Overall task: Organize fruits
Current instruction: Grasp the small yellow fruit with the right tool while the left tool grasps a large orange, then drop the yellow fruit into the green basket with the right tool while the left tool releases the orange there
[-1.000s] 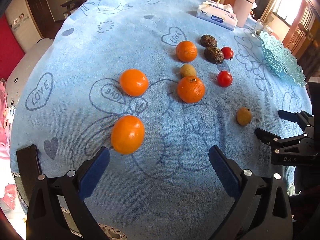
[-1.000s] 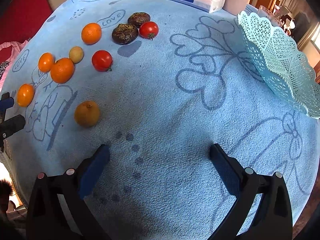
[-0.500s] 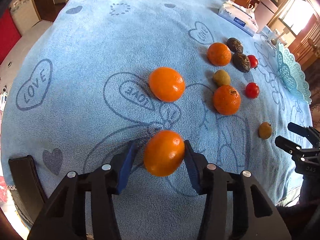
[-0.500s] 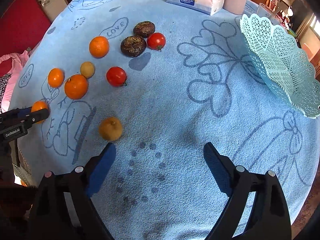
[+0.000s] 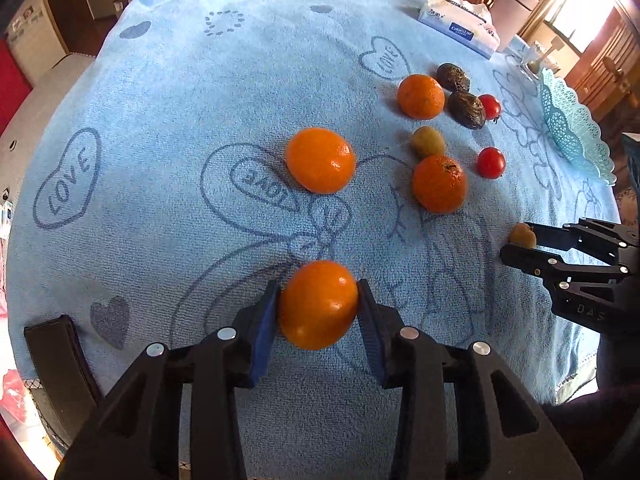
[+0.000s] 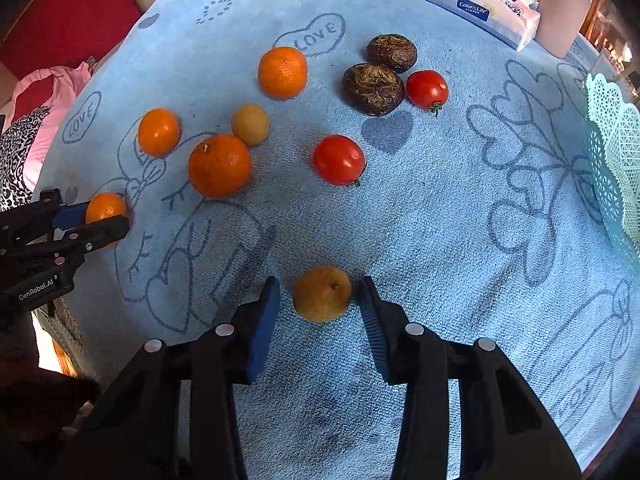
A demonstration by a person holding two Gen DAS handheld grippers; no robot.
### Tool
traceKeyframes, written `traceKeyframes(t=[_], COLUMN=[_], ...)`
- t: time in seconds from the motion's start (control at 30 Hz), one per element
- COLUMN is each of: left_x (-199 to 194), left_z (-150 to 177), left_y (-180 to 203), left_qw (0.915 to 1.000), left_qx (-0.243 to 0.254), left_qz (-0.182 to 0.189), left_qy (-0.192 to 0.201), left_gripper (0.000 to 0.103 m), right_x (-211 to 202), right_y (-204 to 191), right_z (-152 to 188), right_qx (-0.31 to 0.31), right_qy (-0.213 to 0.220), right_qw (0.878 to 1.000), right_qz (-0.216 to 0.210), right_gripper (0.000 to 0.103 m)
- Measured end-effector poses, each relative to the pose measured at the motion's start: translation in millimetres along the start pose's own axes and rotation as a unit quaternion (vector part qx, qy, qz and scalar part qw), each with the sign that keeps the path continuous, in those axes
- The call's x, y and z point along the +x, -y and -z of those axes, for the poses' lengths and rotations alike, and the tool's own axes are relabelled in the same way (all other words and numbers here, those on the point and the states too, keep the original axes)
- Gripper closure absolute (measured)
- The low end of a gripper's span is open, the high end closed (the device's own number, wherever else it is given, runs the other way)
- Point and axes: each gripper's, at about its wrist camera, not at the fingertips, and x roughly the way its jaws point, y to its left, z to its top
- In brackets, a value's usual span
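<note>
Now the left hand-held gripper (image 5: pixel 318 286) is pinched on an orange (image 5: pixel 318 304), with both blue pads pressed against its sides. Its jaws have just been closing with the fruit between them. The orange is held close to the near left edge of the bench (image 5: pixel 200 80), and whether it rests on the cloth cannot be told.

The right hand-held gripper (image 6: pixel 318 282) has likewise just been closing and is drawn in tight about a small yellow-brown fruit (image 6: pixel 322 294) near the near edge, towards the middle. A sliver of cloth shows beside one pad, so contact there is judged rather than plainly seen.

Both fruits are judged light and fairly firm, with a skin that yields a little. The orange peel looks glossy (some slip is to be expected), so hold is best taken across the widest girth, as is done here, and with moderate pressure to avoid bruising. The small fruit is likely more delicate and could roll easily.

Neither has a marked long axis. The orange appears only slightly taller than wide between the pads, and no stem end is visible. On the small fruit a dark stem dimple is turned upward and towards the right-side pad.

A lacy teal basket (image 6: pixel 612 152) at the far right edge is judged the likely destination.
</note>
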Motion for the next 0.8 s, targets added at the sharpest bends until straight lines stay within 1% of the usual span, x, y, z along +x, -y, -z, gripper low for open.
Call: traceKeyframes(t=[0.03, 0.17, 0.23, 0.37, 0.53, 0.67, 0.8], left_x=[0, 0, 0, 0, -2, -5, -14], left_z=[0, 0, -1, -3, -5, -8, -13], left_y=[1, 2, 2, 3, 6, 9, 14], left_qw=[1.0000, 0.9999, 0.9998, 0.9995, 0.9989, 0.9983, 0.9977], left_qx=[-0.002, -0.010, -0.016, -0.029, -0.041, -0.050, -0.053], left_qz=[-0.001, -0.008, -0.009, -0.014, -0.020, -0.028, -0.040], left_qy=[-0.001, -0.003, -0.004, -0.005, -0.005, 0.000, 0.014], left_gripper=[0.064, 0.064, 0.064, 0.064, 0.064, 0.064, 0.064], right_x=[0, -5, -14, -27, -45, -69, -93], right_y=[0, 3, 11, 23, 46, 75, 109], right_z=[-1, 0, 5, 5, 4, 4, -4], right_qx=[-0.002, -0.004, -0.007, -0.003, 0.025, 0.055, 0.101], right_qy=[-0.001, 0.001, 0.006, 0.017, 0.032, 0.055, 0.086], right_qw=[1.000, 1.000, 1.000, 1.000, 0.999, 0.997, 0.991], right_qz=[0.001, -0.004, -0.004, -0.003, -0.002, 0.003, 0.025], right_gripper=[0.075, 0.075, 0.075, 0.075, 0.075, 0.075, 0.075])
